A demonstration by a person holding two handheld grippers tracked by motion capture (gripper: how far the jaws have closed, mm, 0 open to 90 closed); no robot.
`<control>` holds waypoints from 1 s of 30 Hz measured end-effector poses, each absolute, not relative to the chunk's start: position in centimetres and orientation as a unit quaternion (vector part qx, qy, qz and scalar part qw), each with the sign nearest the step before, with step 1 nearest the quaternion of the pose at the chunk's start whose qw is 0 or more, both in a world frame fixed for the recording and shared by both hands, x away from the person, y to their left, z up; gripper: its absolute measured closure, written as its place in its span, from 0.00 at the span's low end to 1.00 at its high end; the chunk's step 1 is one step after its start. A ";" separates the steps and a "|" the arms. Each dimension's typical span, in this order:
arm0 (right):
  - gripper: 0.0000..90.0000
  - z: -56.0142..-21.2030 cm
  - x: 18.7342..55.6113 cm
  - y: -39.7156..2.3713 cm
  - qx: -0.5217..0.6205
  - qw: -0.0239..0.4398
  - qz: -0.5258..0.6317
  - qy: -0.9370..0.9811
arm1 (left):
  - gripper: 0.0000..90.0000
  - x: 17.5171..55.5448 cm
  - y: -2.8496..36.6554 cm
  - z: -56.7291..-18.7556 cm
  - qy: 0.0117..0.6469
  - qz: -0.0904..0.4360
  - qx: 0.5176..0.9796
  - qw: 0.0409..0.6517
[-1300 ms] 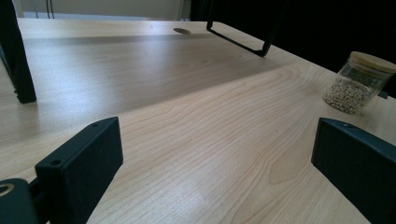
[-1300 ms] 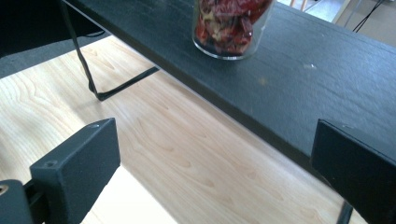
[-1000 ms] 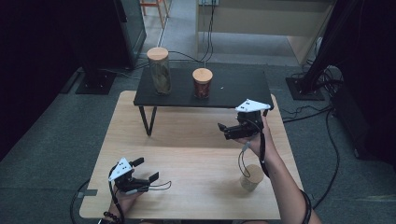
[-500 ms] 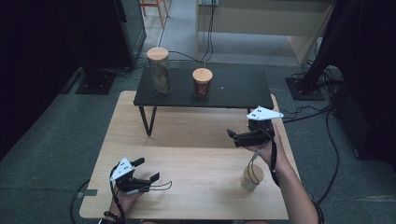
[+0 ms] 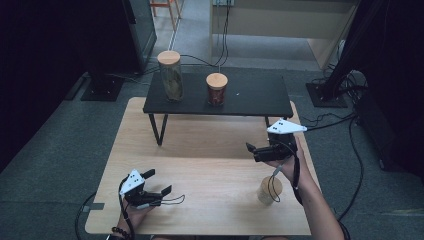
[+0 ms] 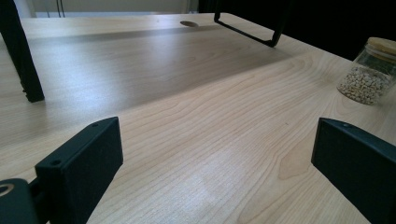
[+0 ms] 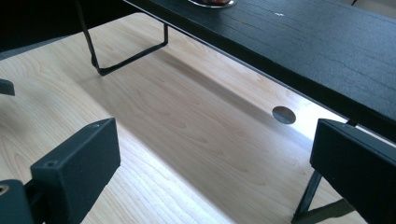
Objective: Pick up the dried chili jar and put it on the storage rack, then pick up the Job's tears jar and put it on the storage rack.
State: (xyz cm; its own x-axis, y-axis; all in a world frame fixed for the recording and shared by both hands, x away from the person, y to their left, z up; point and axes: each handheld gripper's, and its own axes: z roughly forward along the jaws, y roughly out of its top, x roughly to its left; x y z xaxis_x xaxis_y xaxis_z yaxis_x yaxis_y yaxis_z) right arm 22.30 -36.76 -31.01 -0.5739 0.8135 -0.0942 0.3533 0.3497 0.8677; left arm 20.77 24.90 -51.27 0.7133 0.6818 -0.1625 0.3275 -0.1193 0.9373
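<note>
one small jar (image 5: 269, 190) of pale beans stands on the bench (image 5: 200, 165) just beside the right forearm, near the front right edge, below the right tongs (image 5: 251, 149), which hang wide and empty facing the black shelf (image 5: 250, 95); the left tongs (image 5: 157, 182) rest wide and empty at the front left. it looks like clear glass with a wooden lid (image 6: 384, 45), so i'd judge it stiff, smooth, somewhat slippery and breakable, moderately heavy. best taken across the straight wall below the lid, squarely.

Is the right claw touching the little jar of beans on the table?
Apart. In the high view, bare table separates the right claw from the jar.
</note>
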 end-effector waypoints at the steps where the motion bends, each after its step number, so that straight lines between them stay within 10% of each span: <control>1: 0.02 -31.1 22.2 -36.8 0.377 0.268 0.429 0.776 | 0.02 20.8 24.9 -51.2 0.346 0.156 0.732 0.566; 30: 0.02 -32.6 20.2 -38.8 0.383 0.272 0.432 0.770 | 0.02 21.1 24.8 -51.1 0.348 0.150 0.735 0.563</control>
